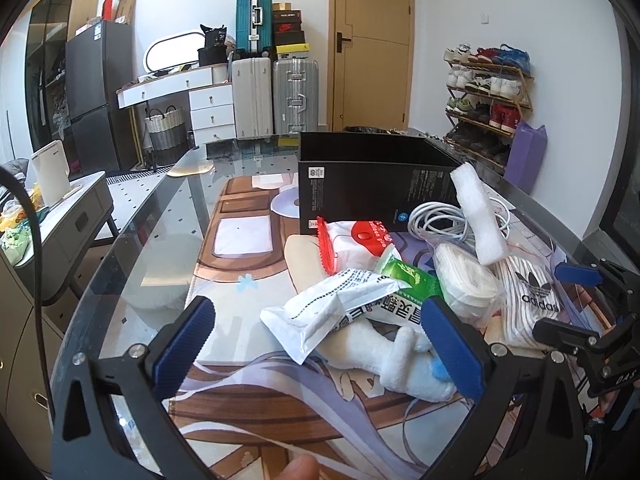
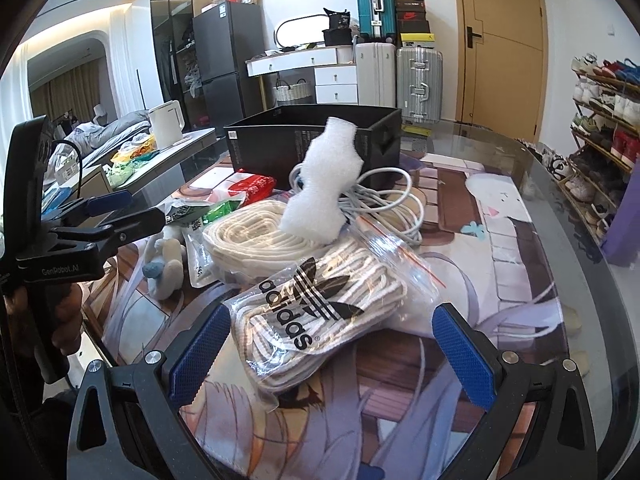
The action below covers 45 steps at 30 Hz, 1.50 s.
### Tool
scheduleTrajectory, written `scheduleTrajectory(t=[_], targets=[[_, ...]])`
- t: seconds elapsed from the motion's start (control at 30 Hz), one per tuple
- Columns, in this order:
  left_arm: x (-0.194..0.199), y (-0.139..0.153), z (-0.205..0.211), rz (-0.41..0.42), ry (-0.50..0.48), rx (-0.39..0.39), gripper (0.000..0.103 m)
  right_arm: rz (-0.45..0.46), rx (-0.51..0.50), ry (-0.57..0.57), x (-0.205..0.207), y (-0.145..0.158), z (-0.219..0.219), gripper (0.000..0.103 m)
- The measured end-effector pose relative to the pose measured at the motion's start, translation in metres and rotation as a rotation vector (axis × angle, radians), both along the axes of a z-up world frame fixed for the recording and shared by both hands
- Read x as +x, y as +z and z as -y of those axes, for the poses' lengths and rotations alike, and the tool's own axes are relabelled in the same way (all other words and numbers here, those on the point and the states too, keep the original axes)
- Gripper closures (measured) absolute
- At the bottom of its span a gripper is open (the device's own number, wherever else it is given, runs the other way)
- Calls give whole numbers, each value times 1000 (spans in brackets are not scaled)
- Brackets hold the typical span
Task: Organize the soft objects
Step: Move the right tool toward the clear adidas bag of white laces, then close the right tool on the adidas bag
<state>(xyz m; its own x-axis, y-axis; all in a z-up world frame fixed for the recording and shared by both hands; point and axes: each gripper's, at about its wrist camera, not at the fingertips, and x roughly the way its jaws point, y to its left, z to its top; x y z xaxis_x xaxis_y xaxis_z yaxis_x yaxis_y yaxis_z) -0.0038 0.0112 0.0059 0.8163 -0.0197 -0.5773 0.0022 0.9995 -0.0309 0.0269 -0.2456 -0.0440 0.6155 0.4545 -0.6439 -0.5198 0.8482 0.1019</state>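
A heap of soft things lies on the printed mat in front of an open black box (image 1: 372,176) (image 2: 312,140). My left gripper (image 1: 320,344) (image 2: 132,212) is open, its pads either side of a white plush toy (image 1: 404,360) (image 2: 164,264) and a white sealed packet (image 1: 332,312), touching neither. My right gripper (image 2: 330,356) (image 1: 572,304) is open, straddling the near end of a clear bag of striped adidas socks (image 2: 312,312) (image 1: 528,296). Behind it are a bag of cream socks (image 2: 248,236) (image 1: 464,284), a white foam piece (image 2: 320,184) (image 1: 478,216) and a coiled white cable (image 2: 384,200) (image 1: 436,220).
A green packet (image 1: 412,276), a red tissue pack (image 2: 252,186) and a red toothed clip (image 1: 326,248) lie by the box. The glass table's edge (image 2: 580,208) curves round on the right, with a purple bag (image 1: 524,160) and a shoe rack (image 2: 600,120) beyond. A side table with a white kettle (image 1: 50,176) stands left.
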Motion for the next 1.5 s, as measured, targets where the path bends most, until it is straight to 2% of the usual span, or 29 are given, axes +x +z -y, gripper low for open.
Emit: scheduleTrajectory(t=[0.33,0.67,0.8,1.13,1.33,1.5], targets=[[0,-1,6,-21,-24,23,0,-39,40,10,1,2,-7,0],[-1,-1,9,-32,-31,37,0,-82,-33,-54,17,-3,-29,0],[0,-2,9,-34,-29,40,0,-107,-47,-74,20,-10,-21,1],[1,-2,7,-42,-32,42,0,-104,-46,-127,15,-12,8,0],[1,-2,7,-42,-32,41,0,-99,-58,-140,17,-12,9,1],[1,-2,7,-43,-32,41,0,-77,-95,-135,17,-11,0,13]])
